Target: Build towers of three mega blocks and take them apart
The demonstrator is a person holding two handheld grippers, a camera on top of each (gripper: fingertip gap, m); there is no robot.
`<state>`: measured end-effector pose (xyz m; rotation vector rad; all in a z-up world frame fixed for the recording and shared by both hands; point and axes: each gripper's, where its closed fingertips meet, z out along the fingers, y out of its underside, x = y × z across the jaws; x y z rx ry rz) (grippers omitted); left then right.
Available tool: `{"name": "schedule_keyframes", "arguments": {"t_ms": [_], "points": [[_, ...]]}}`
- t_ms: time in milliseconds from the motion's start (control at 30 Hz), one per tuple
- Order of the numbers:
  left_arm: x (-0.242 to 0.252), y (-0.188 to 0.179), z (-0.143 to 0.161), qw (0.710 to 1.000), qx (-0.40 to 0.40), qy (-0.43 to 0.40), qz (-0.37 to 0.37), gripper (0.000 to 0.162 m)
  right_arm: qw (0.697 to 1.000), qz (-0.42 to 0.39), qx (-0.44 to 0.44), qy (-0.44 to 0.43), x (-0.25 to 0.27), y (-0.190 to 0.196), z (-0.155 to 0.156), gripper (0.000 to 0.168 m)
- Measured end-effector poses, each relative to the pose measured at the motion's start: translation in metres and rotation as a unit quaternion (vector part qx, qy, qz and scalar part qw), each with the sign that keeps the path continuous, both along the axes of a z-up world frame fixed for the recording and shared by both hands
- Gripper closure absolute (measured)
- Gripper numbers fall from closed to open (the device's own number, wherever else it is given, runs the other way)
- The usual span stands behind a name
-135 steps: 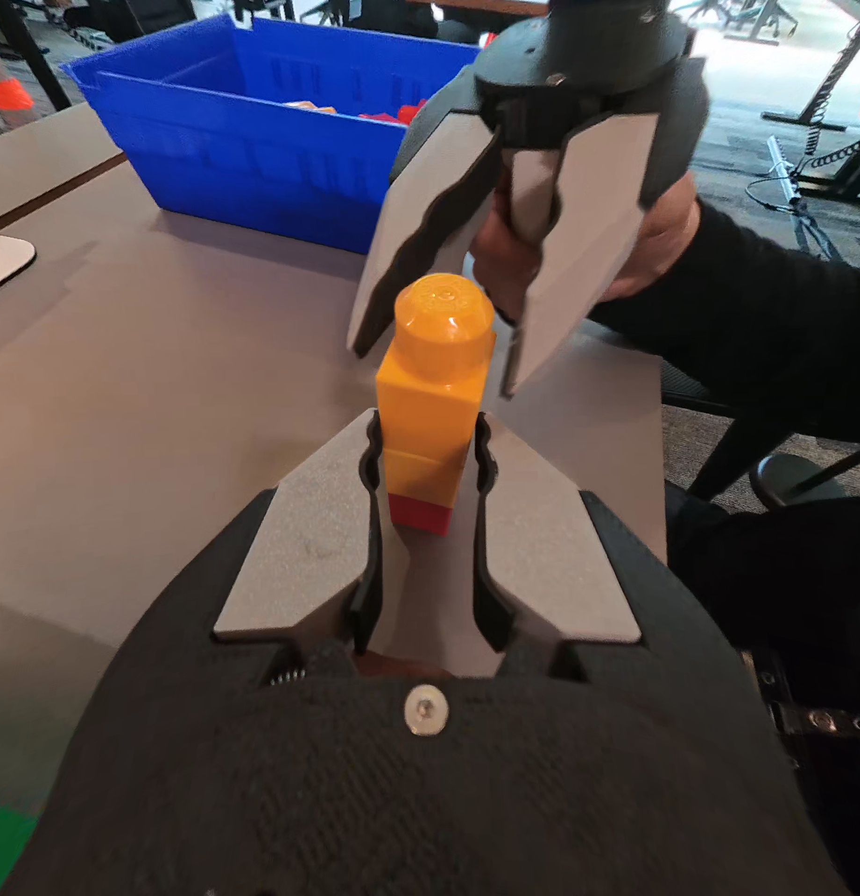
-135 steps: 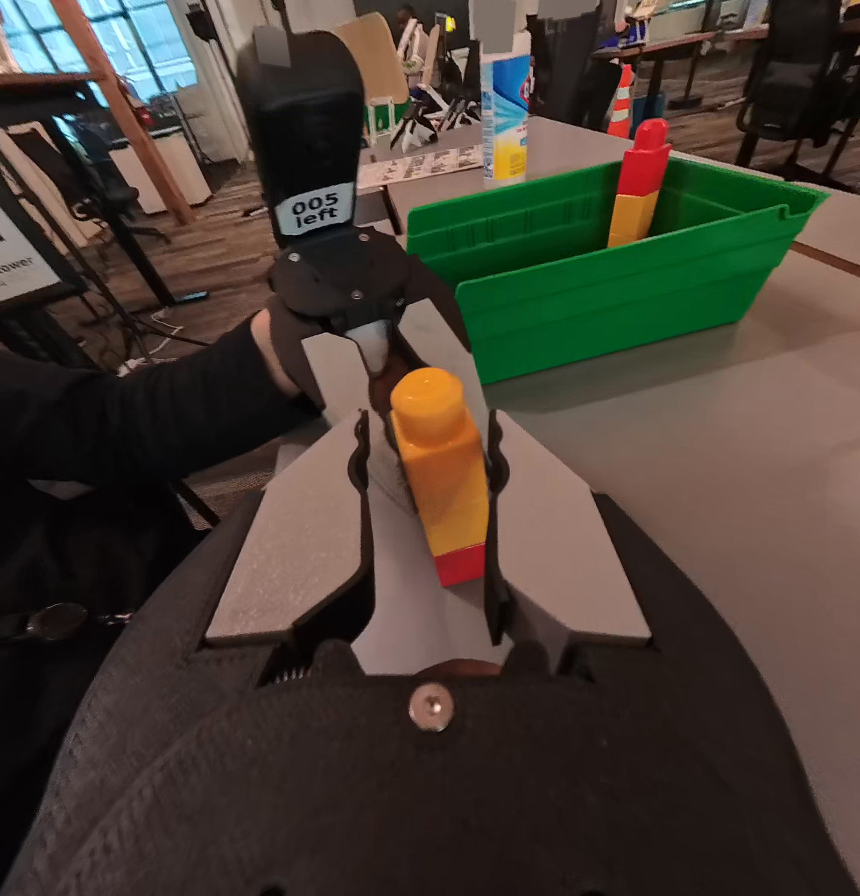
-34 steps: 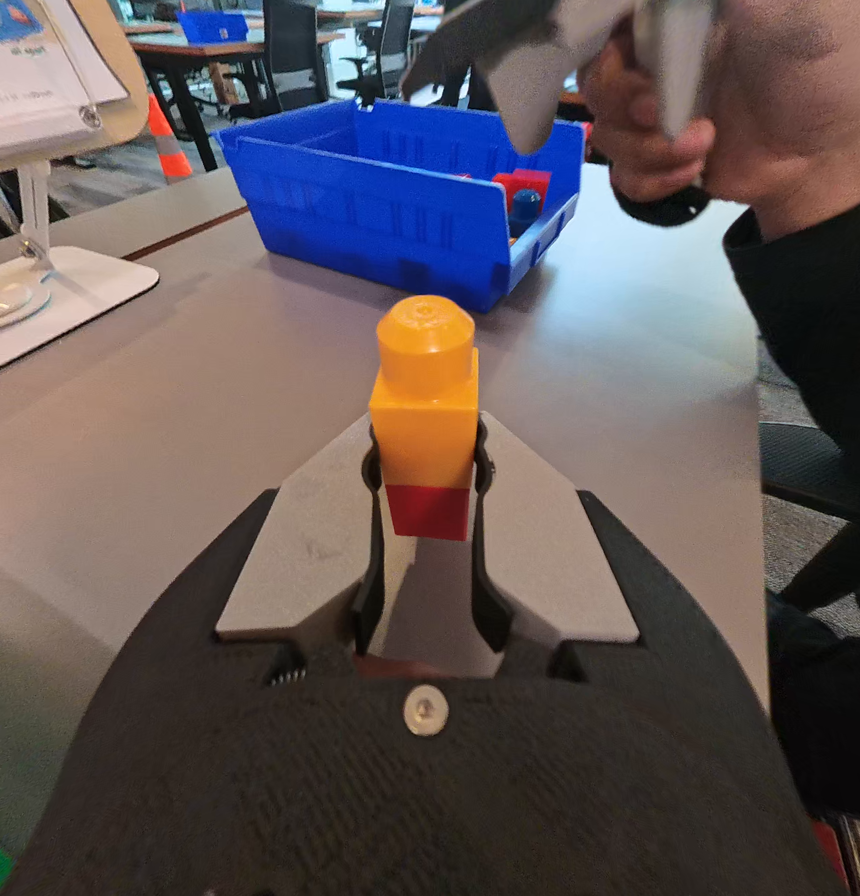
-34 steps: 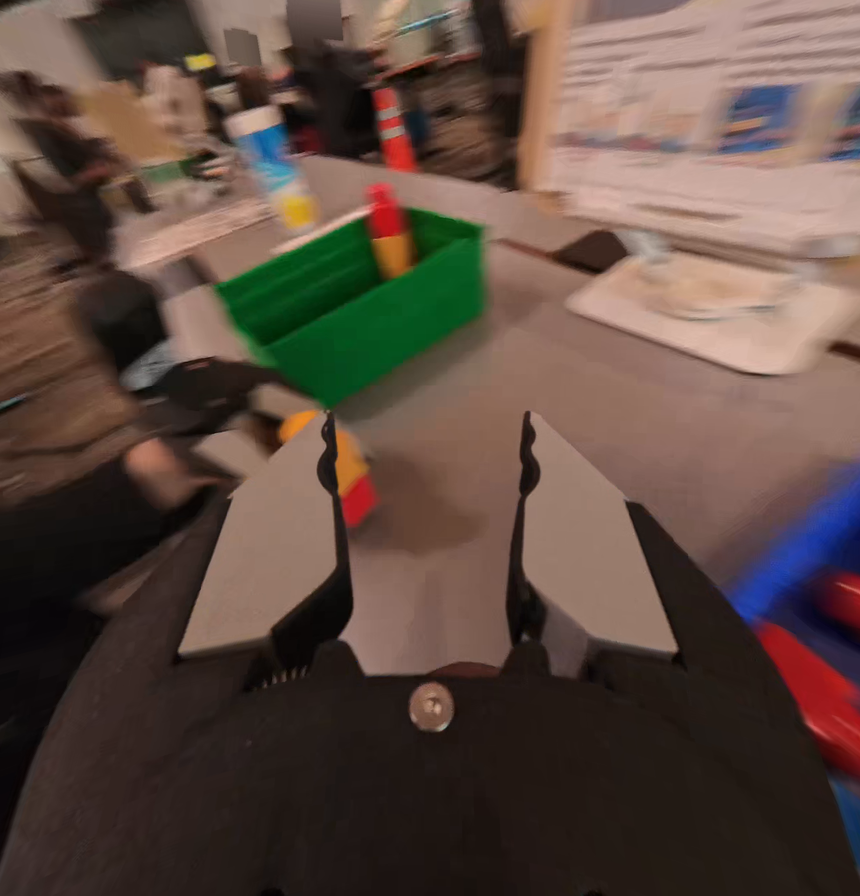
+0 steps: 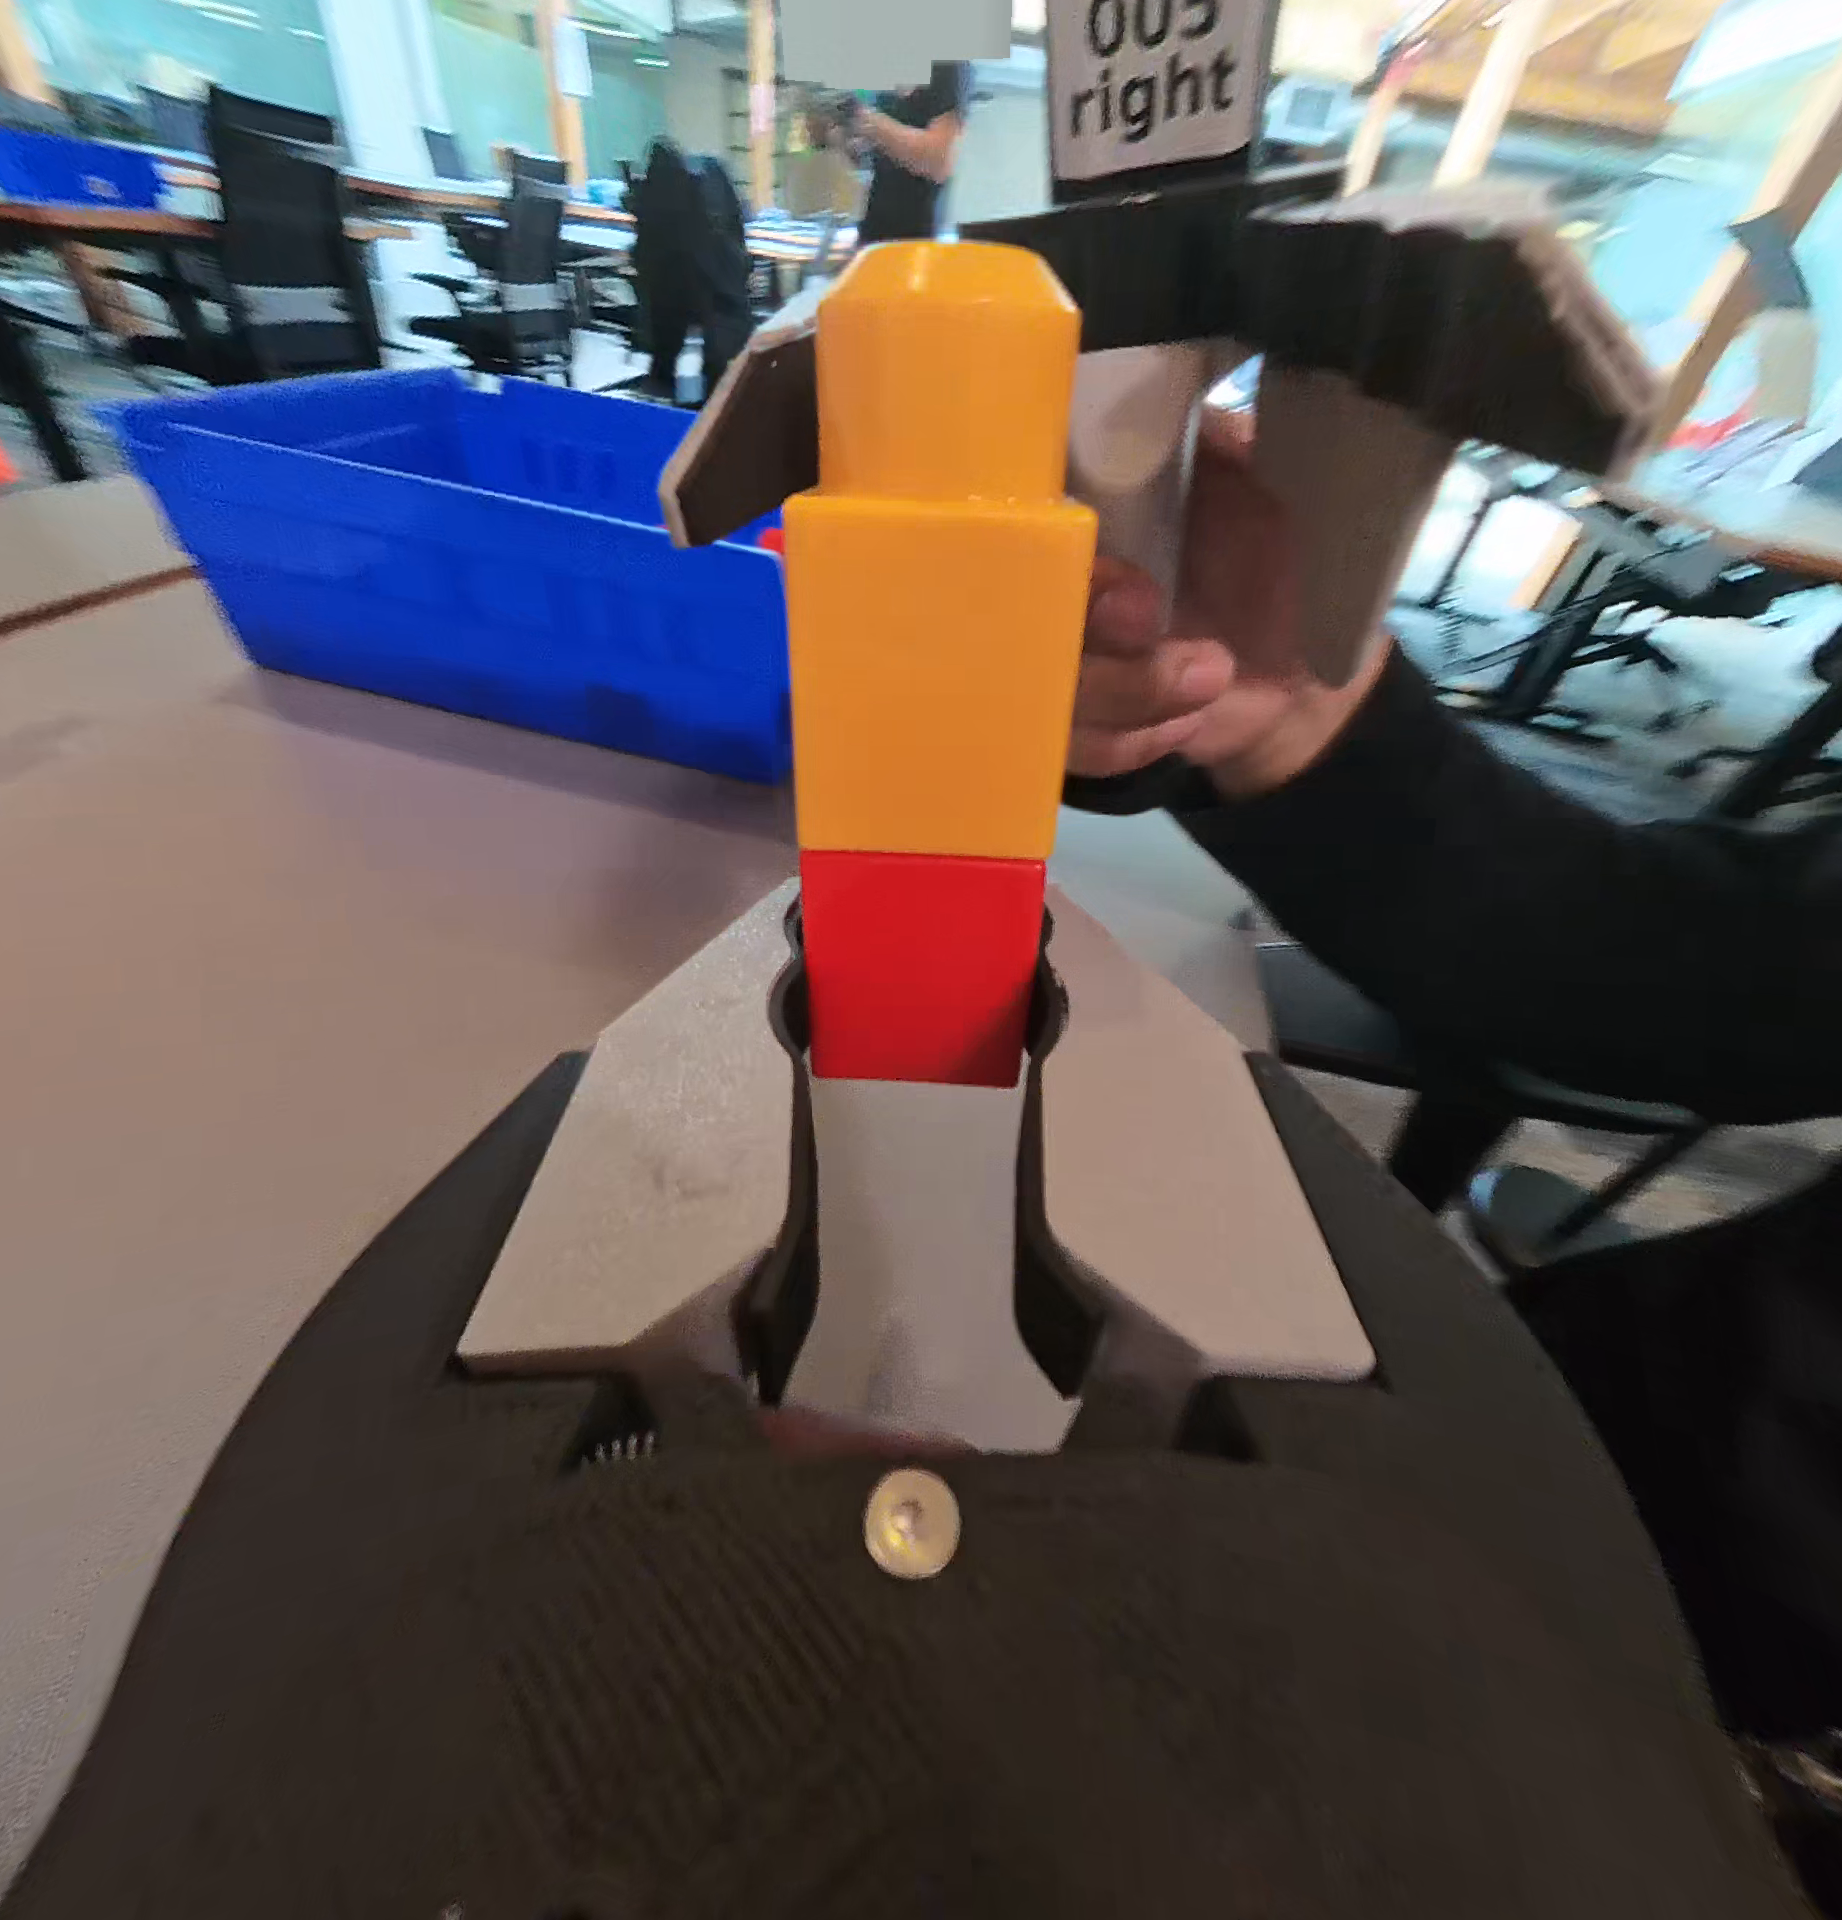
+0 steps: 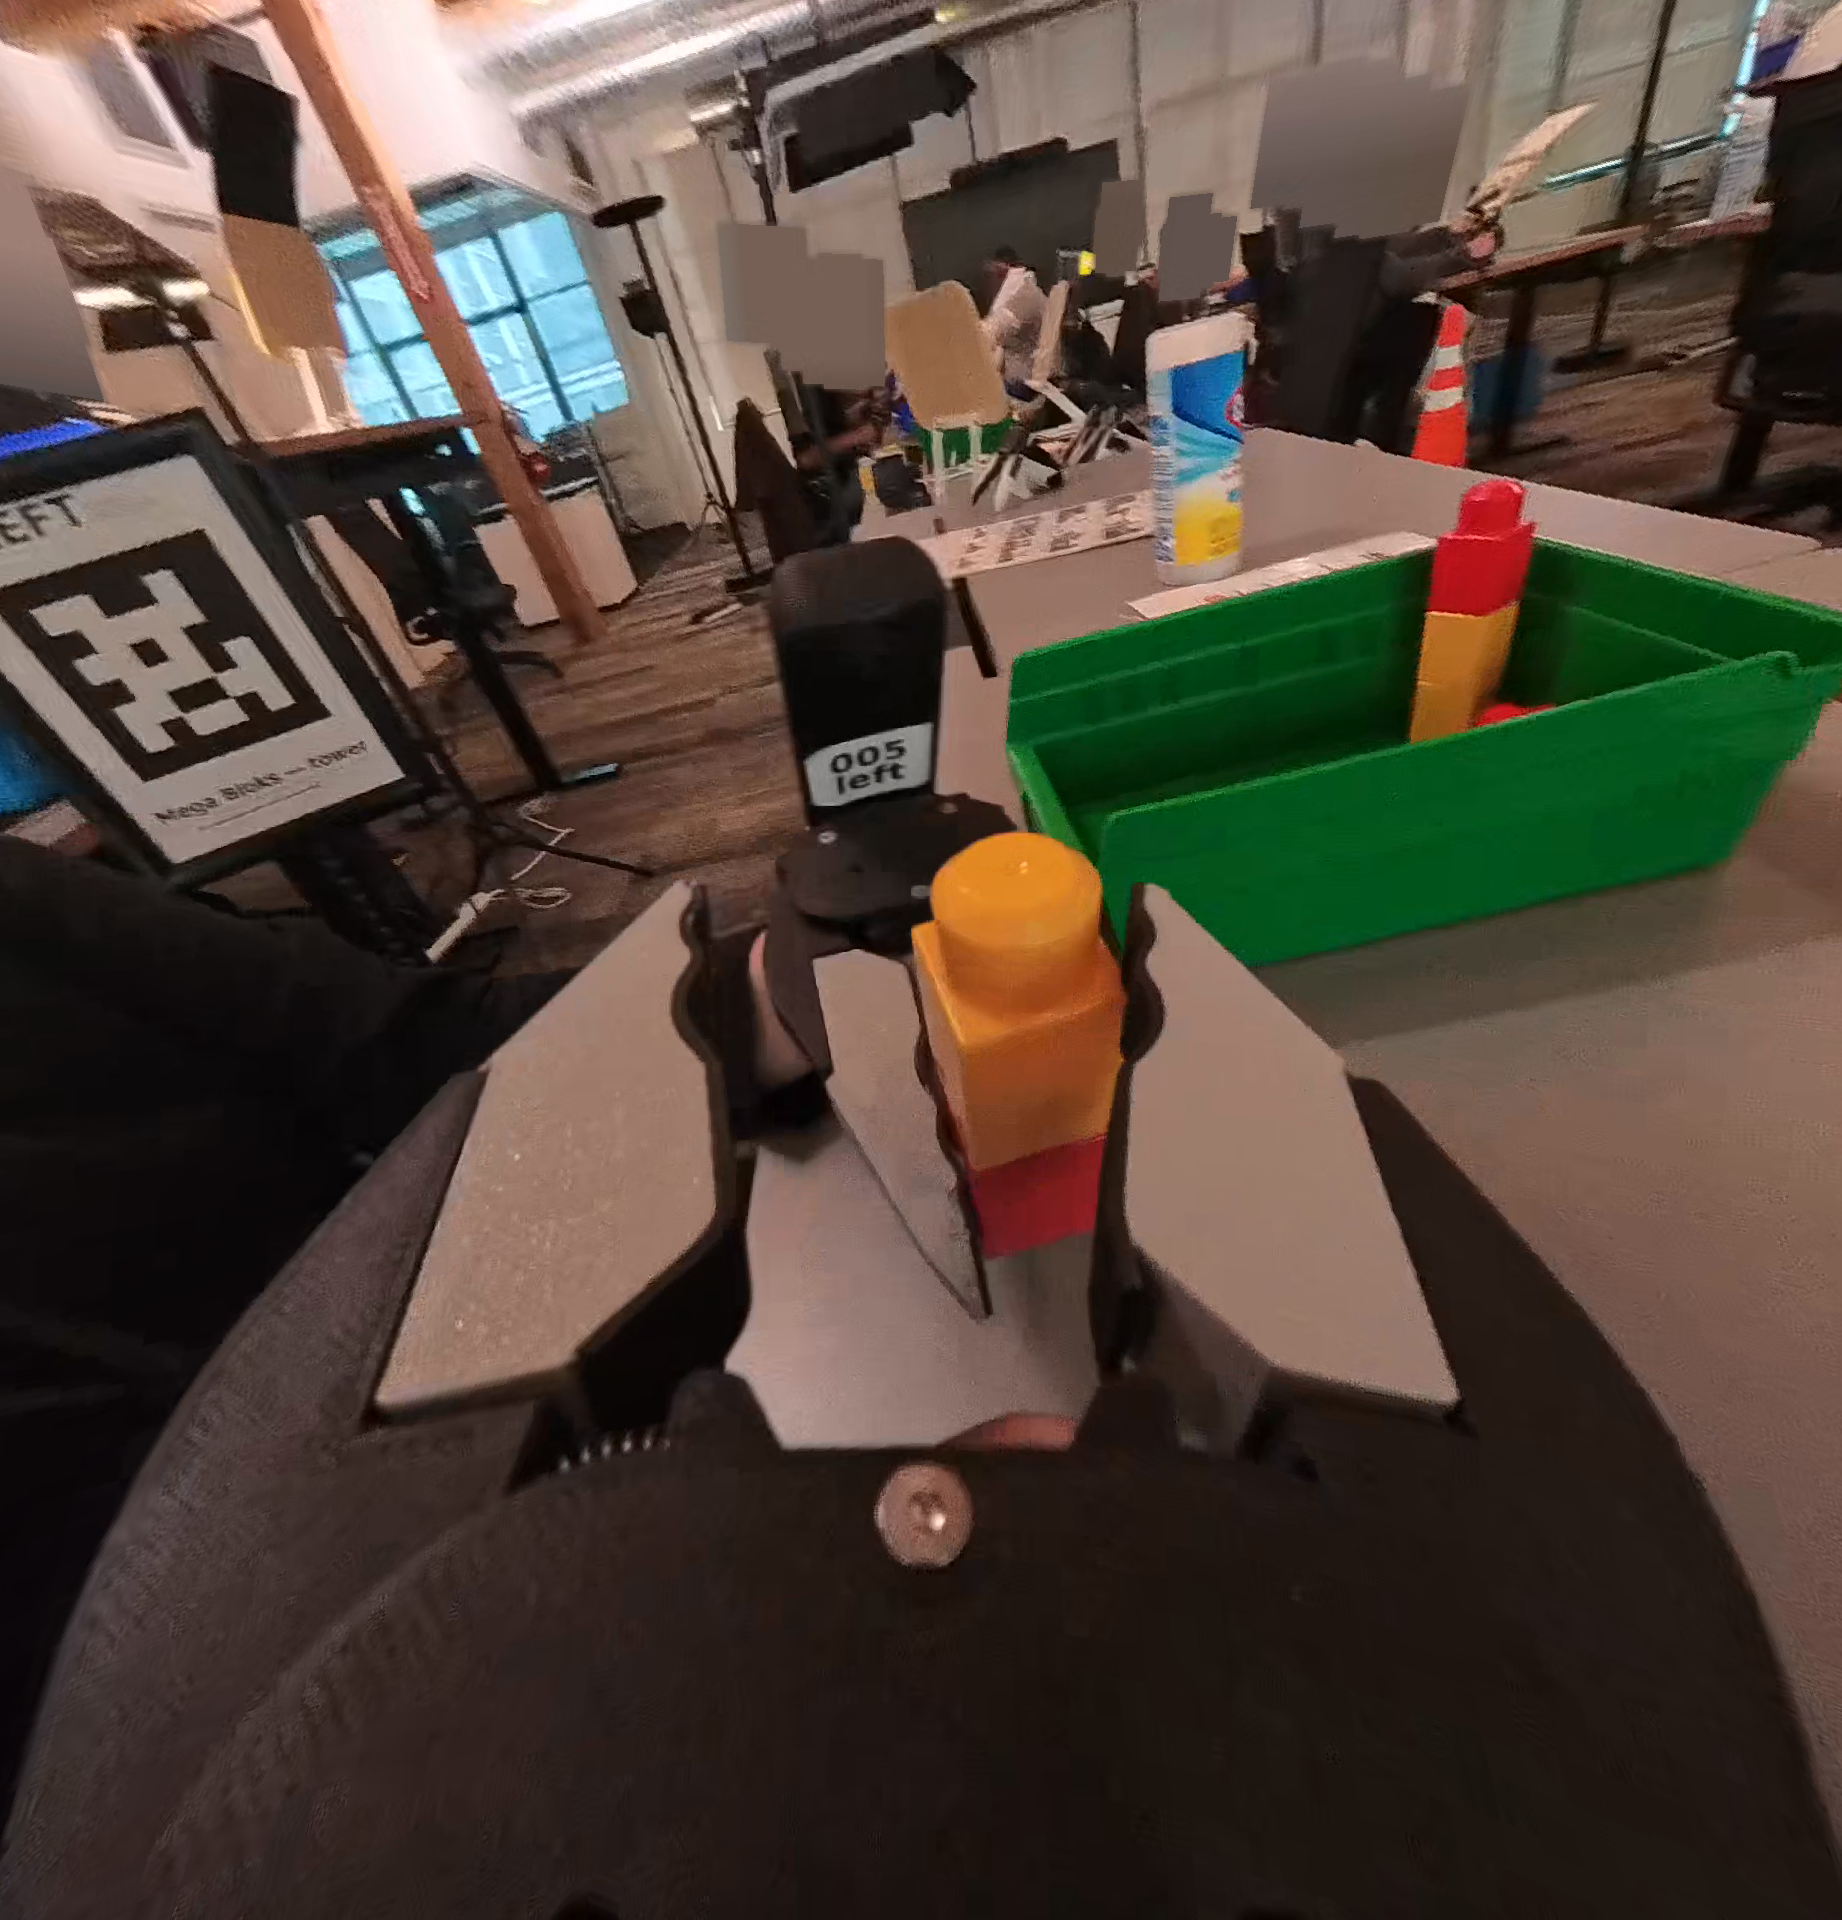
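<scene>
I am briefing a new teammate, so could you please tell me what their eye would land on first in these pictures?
First, the orange and red block tower, upright mid-frame, its red bottom block pinched by the left hand-held gripper. The right hand-held gripper is open around its orange top, one finger beside the block. Then the bright bins: a blue bin behind, and a green bin holding another tower.

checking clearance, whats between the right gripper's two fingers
In the right wrist view, the orange block of the held tower stands between the right gripper fingers, against the right one; one left gripper finger shows there too.
</scene>
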<state>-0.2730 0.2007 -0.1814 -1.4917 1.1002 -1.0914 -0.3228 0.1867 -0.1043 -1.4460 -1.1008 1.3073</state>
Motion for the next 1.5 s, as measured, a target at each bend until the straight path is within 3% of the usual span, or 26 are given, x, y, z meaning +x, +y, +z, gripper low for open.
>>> {"name": "schedule_keyframes", "arguments": {"t_ms": [167,233,367,500,600,667,767,833,900,1033,1167,1267,1333,1400,1500], "points": [[0.000,-0.024,0.017,0.994,-0.039,-0.056,-0.080,0.125,0.999,0.001,0.020,-0.040,-0.004,-0.001,-0.016,0.093],[0.001,-0.022,0.013,0.995,-0.040,-0.047,-0.074,0.124,0.999,0.009,0.024,-0.040,-0.009,-0.004,-0.019,0.100],[0.004,-0.021,0.005,0.998,-0.024,-0.021,-0.062,0.125,0.999,0.002,0.025,-0.032,-0.014,0.000,-0.020,0.129],[0.002,-0.012,0.006,0.999,-0.013,-0.018,-0.035,0.125,0.999,-0.008,0.012,-0.029,-0.011,0.006,-0.021,0.129],[0.001,0.002,0.001,1.000,0.015,0.005,0.012,0.125,0.998,-0.041,0.023,-0.048,-0.010,0.014,-0.026,0.131],[-0.004,0.024,-0.009,0.994,0.053,0.048,0.086,0.125,0.989,-0.103,0.043,-0.094,-0.006,0.032,-0.037,0.132],[-0.023,0.064,-0.028,0.939,0.182,0.177,0.234,0.125,0.951,-0.243,0.085,-0.173,0.003,0.066,-0.054,0.132],[-0.022,0.065,-0.035,0.924,0.214,0.207,0.238,0.125,0.920,-0.314,0.140,-0.188,0.013,0.080,-0.047,0.132],[-0.017,0.059,-0.032,0.946,0.170,0.174,0.215,0.125,0.892,-0.371,0.182,-0.182,0.032,0.087,-0.026,0.132],[-0.025,0.062,-0.026,0.964,0.100,0.124,0.211,0.125,0.903,-0.391,0.154,-0.085,0.086,0.080,0.030,0.131],[-0.028,0.066,-0.024,0.966,0.082,0.109,0.221,0.125,0.836,-0.509,0.203,0.012,0.186,0.075,0.087,0.131],[-0.028,0.068,-0.029,0.962,0.089,0.125,0.228,0.125,0.773,-0.585,0.235,0.067,0.253,0.063,0.110,0.131],[-0.026,0.066,-0.031,0.961,0.089,0.131,0.224,0.124,0.750,-0.614,0.237,0.065,0.283,0.067,0.106,0.131],[-0.025,0.066,-0.033,0.960,0.094,0.136,0.224,0.125,0.749,-0.631,0.201,0.029,0.304,0.086,0.084,0.131],[-0.025,0.066,-0.033,0.959,0.100,0.139,0.226,0.125,0.790,-0.603,0.104,-0.041,0.306,0.124,0.029,0.131]]}}
